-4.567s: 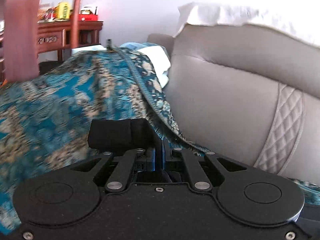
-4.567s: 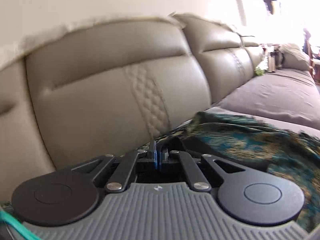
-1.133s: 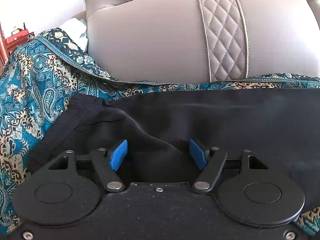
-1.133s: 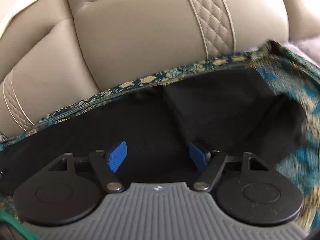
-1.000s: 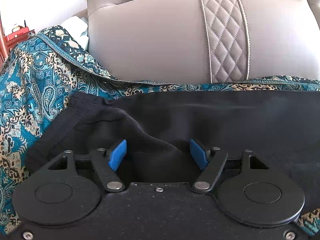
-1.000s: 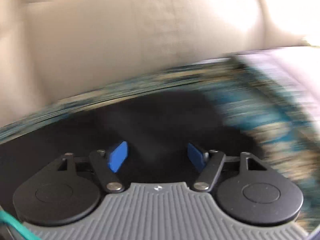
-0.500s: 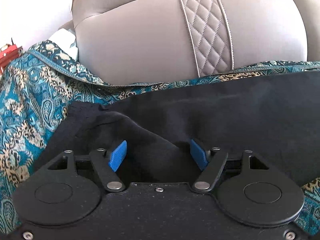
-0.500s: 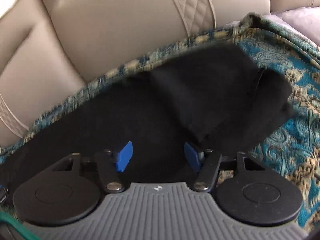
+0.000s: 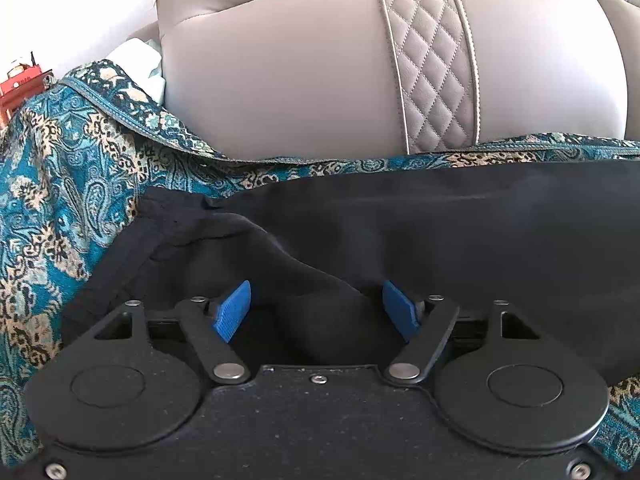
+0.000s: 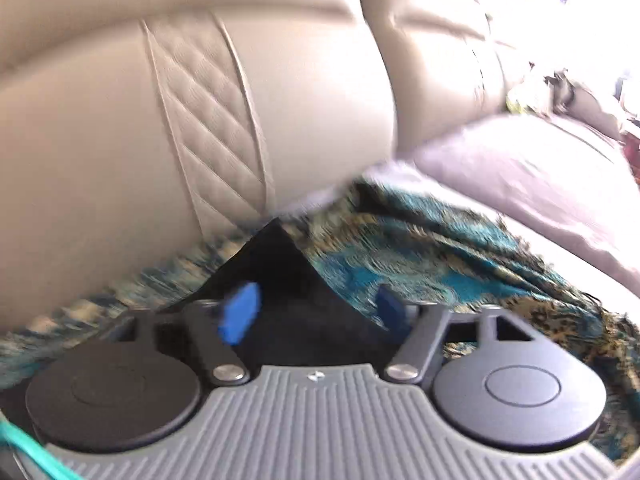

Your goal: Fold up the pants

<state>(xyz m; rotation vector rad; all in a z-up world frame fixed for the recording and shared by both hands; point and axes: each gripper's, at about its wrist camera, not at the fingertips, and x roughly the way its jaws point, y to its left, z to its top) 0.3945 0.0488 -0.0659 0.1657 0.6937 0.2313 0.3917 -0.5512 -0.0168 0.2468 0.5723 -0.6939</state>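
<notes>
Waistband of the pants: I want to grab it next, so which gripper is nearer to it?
Left. The left gripper sits open just behind the waistband, which lies to its left. The right gripper is open over a pants corner, no waistband in its view.

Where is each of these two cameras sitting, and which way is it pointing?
Left wrist view: sits on the left tongs, looking forward over the open blue fingers at black pants on a teal patterned throw, sofa backrest behind.
Right wrist view: sits on the right tongs, open, facing a pants corner and further along the sofa; blurred.
Shared: pants, throw and sofa; no hand shows in either.
</notes>
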